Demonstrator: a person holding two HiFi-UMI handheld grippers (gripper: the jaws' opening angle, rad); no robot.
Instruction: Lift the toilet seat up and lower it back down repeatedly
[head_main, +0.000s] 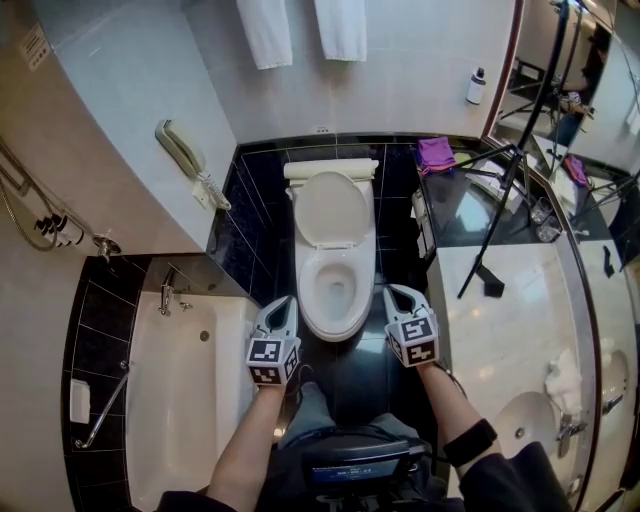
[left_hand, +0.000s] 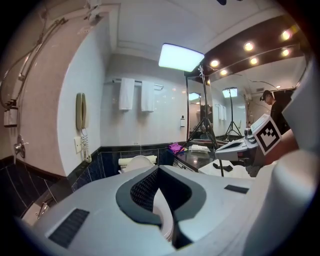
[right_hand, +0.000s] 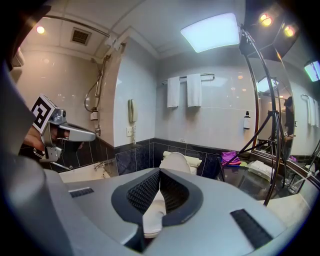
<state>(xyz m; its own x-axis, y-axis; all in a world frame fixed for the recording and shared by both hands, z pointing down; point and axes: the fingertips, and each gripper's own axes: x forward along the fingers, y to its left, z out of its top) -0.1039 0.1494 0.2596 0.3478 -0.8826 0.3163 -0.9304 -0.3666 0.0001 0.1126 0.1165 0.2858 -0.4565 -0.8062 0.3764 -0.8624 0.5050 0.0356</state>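
The white toilet (head_main: 335, 270) stands against the dark tiled back wall. Its lid (head_main: 331, 207) leans upright on the tank, and the seat ring (head_main: 309, 290) appears to lie flat on the bowl. My left gripper (head_main: 287, 301) hovers beside the bowl's front left, shut and holding nothing. My right gripper (head_main: 393, 293) hovers at the bowl's front right, also shut and empty. Neither touches the seat. In the left gripper view the closed left gripper (left_hand: 158, 172) points toward the lid (left_hand: 137, 162). In the right gripper view the closed right gripper (right_hand: 160, 173) points at the lid (right_hand: 175, 161).
A bathtub (head_main: 175, 400) lies to the left, with a wall phone (head_main: 181, 150) above it. The vanity counter (head_main: 500, 320) with a sink (head_main: 530, 430) runs along the right, where a black tripod (head_main: 500, 210) stands. A purple cloth (head_main: 436, 153) lies by the toilet tank.
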